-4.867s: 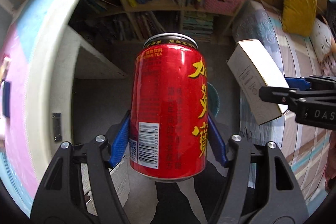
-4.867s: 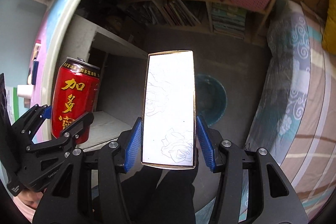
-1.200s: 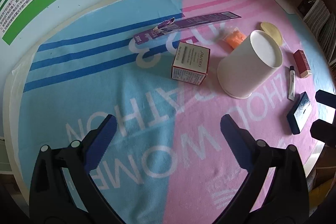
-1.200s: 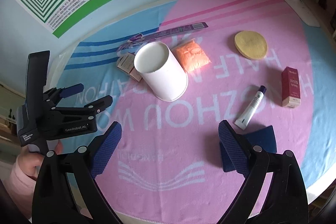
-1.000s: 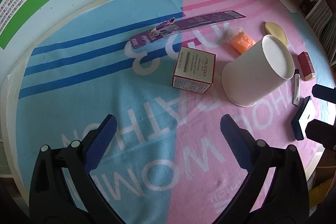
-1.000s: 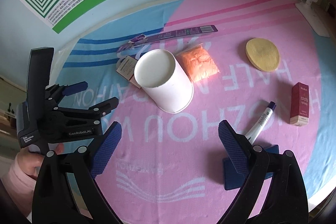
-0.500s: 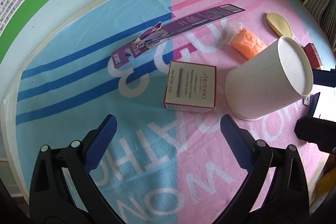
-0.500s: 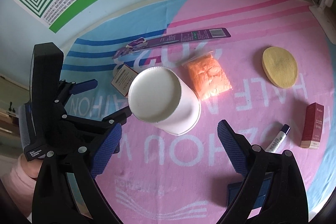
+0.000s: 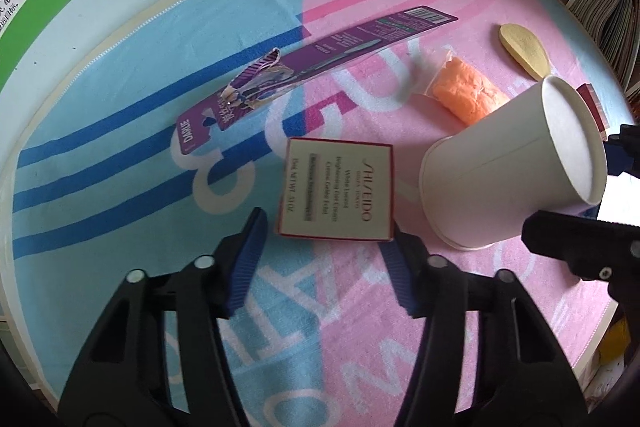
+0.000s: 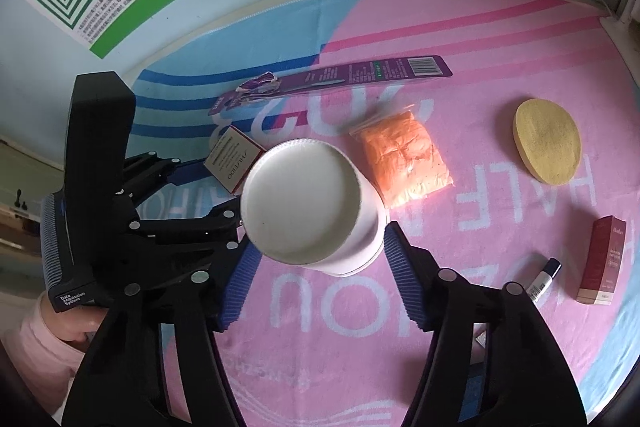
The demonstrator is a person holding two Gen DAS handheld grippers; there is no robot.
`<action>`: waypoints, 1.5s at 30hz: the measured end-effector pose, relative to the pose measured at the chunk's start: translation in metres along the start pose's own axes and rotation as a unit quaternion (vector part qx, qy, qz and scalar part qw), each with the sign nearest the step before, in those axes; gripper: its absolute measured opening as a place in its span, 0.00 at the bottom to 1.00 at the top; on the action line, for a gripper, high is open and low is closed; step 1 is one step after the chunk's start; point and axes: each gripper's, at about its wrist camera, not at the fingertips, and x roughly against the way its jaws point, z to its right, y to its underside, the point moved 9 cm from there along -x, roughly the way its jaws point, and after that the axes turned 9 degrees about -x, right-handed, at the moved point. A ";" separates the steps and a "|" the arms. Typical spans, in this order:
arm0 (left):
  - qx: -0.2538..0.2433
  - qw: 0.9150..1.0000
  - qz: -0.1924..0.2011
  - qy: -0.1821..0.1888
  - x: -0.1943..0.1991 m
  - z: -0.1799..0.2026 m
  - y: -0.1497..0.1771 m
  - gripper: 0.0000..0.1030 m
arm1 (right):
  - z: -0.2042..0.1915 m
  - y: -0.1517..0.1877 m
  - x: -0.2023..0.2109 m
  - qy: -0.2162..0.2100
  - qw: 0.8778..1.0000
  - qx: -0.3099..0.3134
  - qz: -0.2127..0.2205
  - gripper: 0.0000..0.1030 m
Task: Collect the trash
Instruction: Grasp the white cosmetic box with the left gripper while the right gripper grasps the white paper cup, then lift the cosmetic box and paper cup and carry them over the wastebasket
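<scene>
Here the left tool (image 9: 324,227) has just been closing around the square white cardboard box (image 9: 338,195), its blue pads beside it without a visible press. The right tool (image 10: 316,259) has likewise been narrowing around the upturned white paper cup (image 10: 308,203), still slightly spread.

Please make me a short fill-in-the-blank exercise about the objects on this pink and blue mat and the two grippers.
1. The paper cup stands with its mouth facing ____.
2. The bag beside the cup holds something ____ in colour.
3. The left gripper reaches toward the small white ____.
4. The round sponge is ____.

Missing words: down; orange; box; yellow
</scene>
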 end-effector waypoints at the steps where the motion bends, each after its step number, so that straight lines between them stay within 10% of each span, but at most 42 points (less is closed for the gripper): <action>1: -0.001 1.000 0.001 0.003 -0.001 0.000 -0.001 0.42 | -0.001 0.000 0.002 0.002 1.000 0.003 0.003 0.56; 45: -0.045 0.996 0.071 -0.013 0.083 0.046 0.029 0.42 | 0.044 0.057 0.095 0.021 0.995 -0.055 0.081 0.54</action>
